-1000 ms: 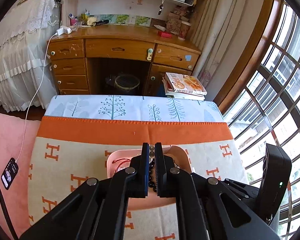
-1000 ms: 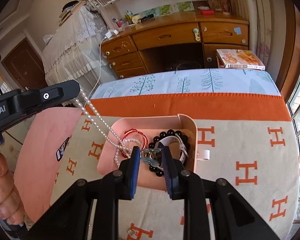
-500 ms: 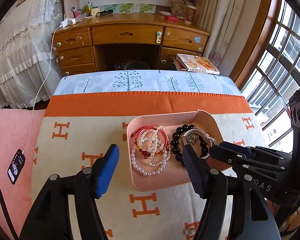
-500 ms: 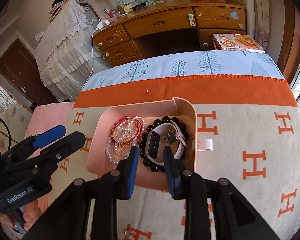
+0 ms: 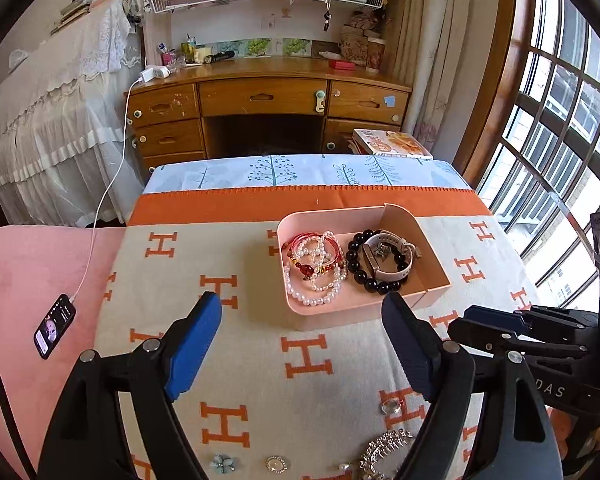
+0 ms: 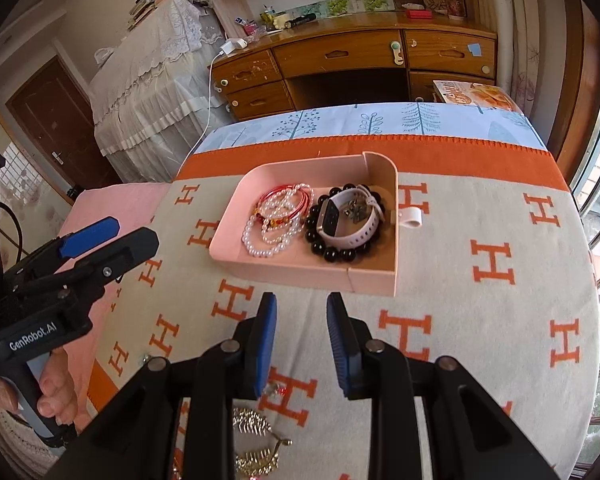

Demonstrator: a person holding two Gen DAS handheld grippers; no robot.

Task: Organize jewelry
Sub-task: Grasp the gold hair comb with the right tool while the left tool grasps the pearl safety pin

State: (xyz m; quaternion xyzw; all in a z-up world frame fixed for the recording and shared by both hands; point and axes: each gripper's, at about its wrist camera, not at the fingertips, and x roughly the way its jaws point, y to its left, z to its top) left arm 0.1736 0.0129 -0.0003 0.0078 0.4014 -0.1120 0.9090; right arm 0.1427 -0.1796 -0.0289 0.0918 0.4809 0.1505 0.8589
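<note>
The left hand-held gripper [image 5: 302, 344] hangs empty with its blue pads spread wide, above the H-patterned blanket [image 5: 260, 360] just short of the pink tray [image 5: 340, 312]. The right hand-held gripper [image 6: 302, 344] is also empty, its jaws parted by a narrower gap, and it too sits near the tray's front wall.

The tray already holds a pearl bracelet [image 5: 314, 280], red string bracelets [image 5: 312, 246], a black bead bracelet [image 5: 370, 268] and a white-strapped smartwatch [image 5: 384, 256]. Loose pieces are left on the blanket near the person: a clear gem [image 5: 391, 406], a gold comb-shaped hair clip [image 5: 384, 448], a small flower piece [image 5: 222, 463] and a round brooch [image 5: 277, 464].

The step in hand looks like fetching one of these. It would go best if the chosen gripper comes down nearly upright over a single piece, with pads low to the fabric so they close on the piece and do not snag the weave. The small gem may slip; the hair clip offers the larger hold.

Only the left wrist view shows the gem, flower and brooch. Only the right wrist view shows the tray's pull tab [image 6: 414, 216] and the person's fingers [image 6: 56, 400] on the left handle.
</note>
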